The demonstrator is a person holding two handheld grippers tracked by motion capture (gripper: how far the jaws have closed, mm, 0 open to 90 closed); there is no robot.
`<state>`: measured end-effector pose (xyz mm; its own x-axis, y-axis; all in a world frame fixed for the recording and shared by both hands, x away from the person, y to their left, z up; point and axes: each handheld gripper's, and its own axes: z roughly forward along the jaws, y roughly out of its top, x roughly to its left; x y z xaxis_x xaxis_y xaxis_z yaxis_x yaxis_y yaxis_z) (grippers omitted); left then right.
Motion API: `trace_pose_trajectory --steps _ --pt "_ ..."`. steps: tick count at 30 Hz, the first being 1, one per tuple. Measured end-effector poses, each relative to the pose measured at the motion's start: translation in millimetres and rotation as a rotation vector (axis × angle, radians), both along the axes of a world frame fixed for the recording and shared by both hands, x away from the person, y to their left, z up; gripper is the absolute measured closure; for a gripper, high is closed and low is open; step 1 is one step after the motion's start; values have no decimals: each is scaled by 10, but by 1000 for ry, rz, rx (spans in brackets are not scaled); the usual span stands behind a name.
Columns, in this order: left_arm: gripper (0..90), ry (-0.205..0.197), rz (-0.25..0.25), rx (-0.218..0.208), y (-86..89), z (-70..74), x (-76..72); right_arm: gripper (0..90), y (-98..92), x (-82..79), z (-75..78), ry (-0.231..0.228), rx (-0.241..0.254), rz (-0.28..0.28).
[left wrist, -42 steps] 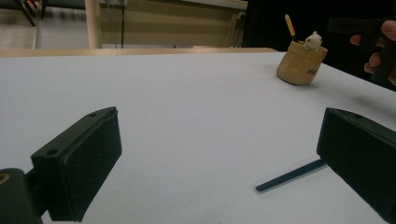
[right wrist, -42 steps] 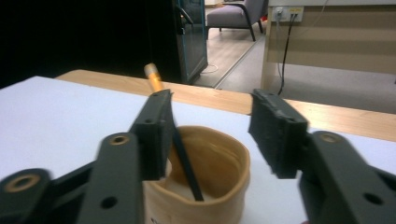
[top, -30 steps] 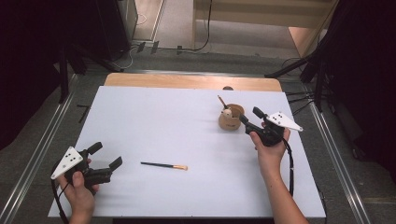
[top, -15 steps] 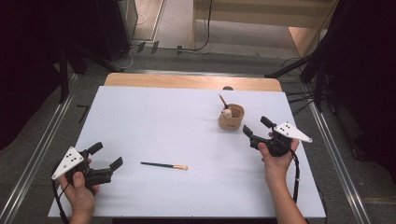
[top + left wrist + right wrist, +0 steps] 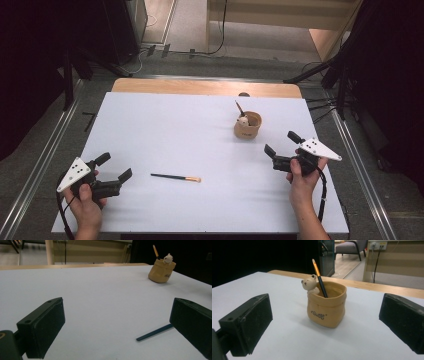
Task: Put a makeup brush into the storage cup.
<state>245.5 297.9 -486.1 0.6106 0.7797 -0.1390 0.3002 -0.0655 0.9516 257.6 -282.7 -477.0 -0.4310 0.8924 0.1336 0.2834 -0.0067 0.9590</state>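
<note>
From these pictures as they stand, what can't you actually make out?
- Lower end of the pencil in the pot, right gripper view: the pot's wall hides it.
- Tan end of the loose pencil, left gripper view: a jaw of the left tongs covers it.
- Lettering on the pot, high view: too small.
- Pot's inside bottom: rim hides it.

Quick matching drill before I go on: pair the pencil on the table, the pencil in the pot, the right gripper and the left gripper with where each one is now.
Things:
1. loose pencil
2. potted pencil
3. right gripper
4. left gripper

Places or states:
A. leaning in the tan pot beside the bear figure
B. jaws open, just in front of the pot
C. flat on the white table
D. jaws open, at the table's near left

Pairs: 1-C, 2-A, 3-B, 4-D
</note>
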Motion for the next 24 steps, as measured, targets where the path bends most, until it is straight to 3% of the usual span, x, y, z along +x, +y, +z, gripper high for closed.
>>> trace_pose_trajectory --steps 16,24 --pt "2 3 0 13 3 -8 9 0 -233 -273 -165 17 13 -30" --pt "2 0 -6 18 3 -5 20 0 -363 -487 -174 12 -10 -19"
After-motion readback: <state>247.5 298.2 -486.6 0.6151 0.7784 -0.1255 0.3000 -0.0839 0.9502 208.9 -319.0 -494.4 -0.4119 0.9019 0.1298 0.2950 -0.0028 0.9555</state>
